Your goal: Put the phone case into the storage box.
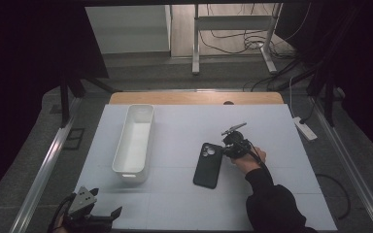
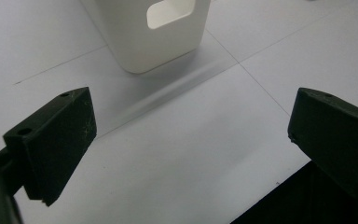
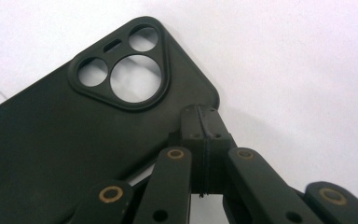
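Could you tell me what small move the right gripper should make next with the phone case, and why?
Probably lift it slightly. The right gripper has its jaws pressed together at the edge of the dark phone case, which lies flat on the table; whether the edge is truly pinched is unclear.

I see open tabletop (image 1: pixel 184 204) across the lower middle of the frame; the white bin (image 1: pixel 135 141) at centre left and the phone case (image 1: pixel 208 165) at centre block passage.

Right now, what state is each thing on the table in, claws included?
Phone case: lying flat, camera cutouts showing, its edge at the right claw's tips.
White bin: upright, empty.
Right claw: shut, tips at the case's edge.
Left claw: open, nothing between the jaws.
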{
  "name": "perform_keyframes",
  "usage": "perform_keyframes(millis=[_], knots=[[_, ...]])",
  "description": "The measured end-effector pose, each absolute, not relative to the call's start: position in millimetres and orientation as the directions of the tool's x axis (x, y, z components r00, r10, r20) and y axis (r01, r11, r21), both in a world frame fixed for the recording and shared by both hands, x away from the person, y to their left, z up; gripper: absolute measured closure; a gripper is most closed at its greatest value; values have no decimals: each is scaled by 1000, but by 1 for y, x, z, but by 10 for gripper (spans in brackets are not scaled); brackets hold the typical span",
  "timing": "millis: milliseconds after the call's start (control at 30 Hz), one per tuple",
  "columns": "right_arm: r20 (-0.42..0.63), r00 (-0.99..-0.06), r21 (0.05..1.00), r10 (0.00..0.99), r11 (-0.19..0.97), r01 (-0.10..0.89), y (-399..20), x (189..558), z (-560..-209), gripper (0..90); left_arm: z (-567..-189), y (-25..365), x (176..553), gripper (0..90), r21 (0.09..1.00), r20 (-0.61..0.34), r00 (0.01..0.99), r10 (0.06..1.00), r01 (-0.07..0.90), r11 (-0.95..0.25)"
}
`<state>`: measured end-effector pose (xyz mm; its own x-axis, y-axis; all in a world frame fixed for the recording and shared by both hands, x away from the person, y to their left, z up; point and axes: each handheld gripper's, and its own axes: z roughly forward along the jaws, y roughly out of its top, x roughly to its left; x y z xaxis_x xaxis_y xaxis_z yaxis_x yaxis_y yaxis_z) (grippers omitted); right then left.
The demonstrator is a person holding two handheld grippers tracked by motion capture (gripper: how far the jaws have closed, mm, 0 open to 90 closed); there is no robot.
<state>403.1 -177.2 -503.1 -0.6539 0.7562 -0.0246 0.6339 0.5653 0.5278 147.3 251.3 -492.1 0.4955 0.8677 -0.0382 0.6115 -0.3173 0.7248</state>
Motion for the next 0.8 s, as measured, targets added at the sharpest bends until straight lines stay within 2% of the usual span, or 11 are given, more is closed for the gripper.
perform_keyframes(millis=[567, 800], knots=[[-6, -658, 537, 753, 558, 633, -154, 416, -508, 900, -492, 252, 147, 17, 726, -43, 495, 868, 612, -313], [2, -692, 538, 722, 582, 609, -137, 415, -511, 900, -492, 252, 147, 17, 727, -43, 495, 868, 612, -313]])
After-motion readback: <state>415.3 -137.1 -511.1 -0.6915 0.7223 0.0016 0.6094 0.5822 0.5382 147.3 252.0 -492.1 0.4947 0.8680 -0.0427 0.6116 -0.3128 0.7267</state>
